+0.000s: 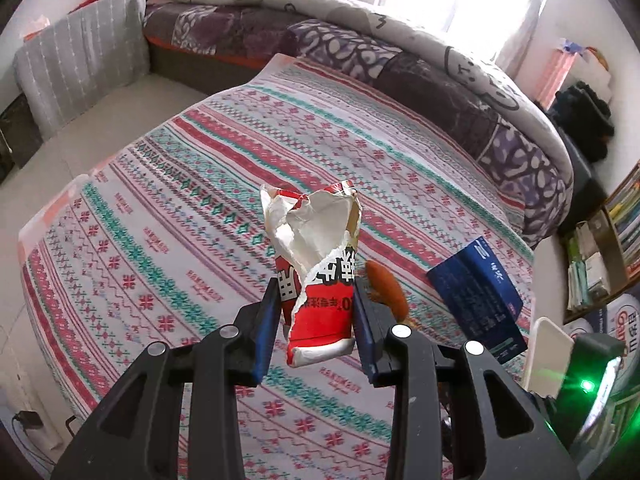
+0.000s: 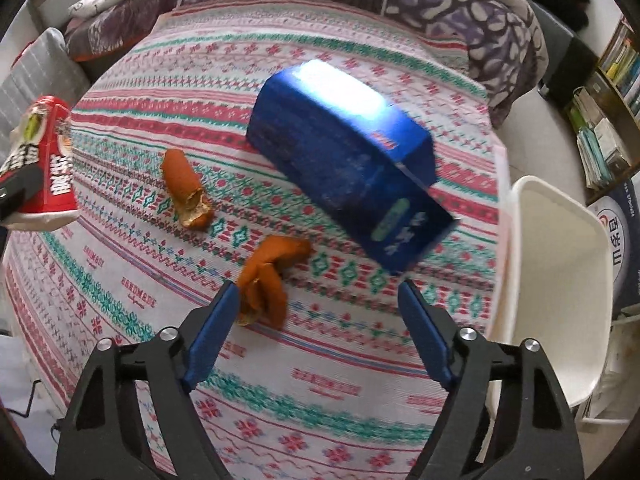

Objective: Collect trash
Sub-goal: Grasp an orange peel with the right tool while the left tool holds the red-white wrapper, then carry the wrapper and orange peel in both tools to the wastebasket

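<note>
A: Trash status? Where's the left gripper (image 1: pixel 316 312) at?

B: Left's clamping a torn red-and-white paper carton (image 1: pixel 316 264), pads pressing both sides, lifting it clear above the patterned cloth (image 1: pixel 180 216). Same carton's showing at the far left edge of the right cam.

A: And the right gripper (image 2: pixel 316 332)?

B: Jaws are standing wide apart, holding nothing. It's hovering low over the cloth, near one piece of orange peel (image 2: pixel 268 276), which is sitting just beside the left-hand finger. Not seeing contact for sure; pic's a bit blurred.

A: What's left to pick up?

B: Judging from here: that peel, a second orange peel (image 2: pixel 186 192) further back-left, and the blue box (image 2: pixel 352 160) lying on the cloth w/ one end tilted up. All three are lying apart from each other.

A: Any bin?

B: White container (image 2: pixel 560 264) at the right edge of the cloth, maybe the bin, can't confirm. So approx. one item in hand, three waiting; nothing visibly binned yet.
</note>
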Action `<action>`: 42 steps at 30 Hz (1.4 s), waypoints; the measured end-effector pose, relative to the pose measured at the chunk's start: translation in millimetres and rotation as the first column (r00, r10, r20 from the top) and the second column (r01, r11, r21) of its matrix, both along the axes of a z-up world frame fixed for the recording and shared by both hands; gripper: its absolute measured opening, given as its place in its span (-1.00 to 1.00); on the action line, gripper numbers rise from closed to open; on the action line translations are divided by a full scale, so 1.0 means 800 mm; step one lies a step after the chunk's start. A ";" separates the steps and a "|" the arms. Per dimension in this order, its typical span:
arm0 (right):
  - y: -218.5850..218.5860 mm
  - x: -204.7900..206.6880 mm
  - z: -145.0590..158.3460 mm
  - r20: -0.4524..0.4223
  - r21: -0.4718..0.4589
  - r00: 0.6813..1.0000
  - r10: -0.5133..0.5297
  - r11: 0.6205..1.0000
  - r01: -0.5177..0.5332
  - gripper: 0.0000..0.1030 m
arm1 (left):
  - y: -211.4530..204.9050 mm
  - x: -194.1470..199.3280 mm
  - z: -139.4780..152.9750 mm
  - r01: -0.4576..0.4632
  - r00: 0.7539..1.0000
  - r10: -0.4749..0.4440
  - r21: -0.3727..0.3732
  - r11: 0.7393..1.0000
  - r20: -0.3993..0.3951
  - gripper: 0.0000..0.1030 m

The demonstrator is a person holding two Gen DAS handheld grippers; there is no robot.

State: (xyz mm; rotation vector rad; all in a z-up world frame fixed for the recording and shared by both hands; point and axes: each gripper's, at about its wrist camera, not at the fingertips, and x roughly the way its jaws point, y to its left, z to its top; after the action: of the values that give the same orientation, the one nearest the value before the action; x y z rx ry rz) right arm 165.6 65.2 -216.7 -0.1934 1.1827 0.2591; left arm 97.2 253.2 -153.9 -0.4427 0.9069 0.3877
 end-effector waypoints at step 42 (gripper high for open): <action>0.000 -0.033 0.141 0.445 0.243 0.895 0.034 0.957 -0.157 -0.66 | -0.008 -0.036 0.067 -0.096 0.985 0.055 0.258 0.961 0.163 -0.29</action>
State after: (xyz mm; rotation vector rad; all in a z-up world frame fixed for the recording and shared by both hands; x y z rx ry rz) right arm 139.5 65.3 -103.6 -0.0610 0.6795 0.4392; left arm 68.4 246.9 -100.4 -0.2568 0.6769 0.5306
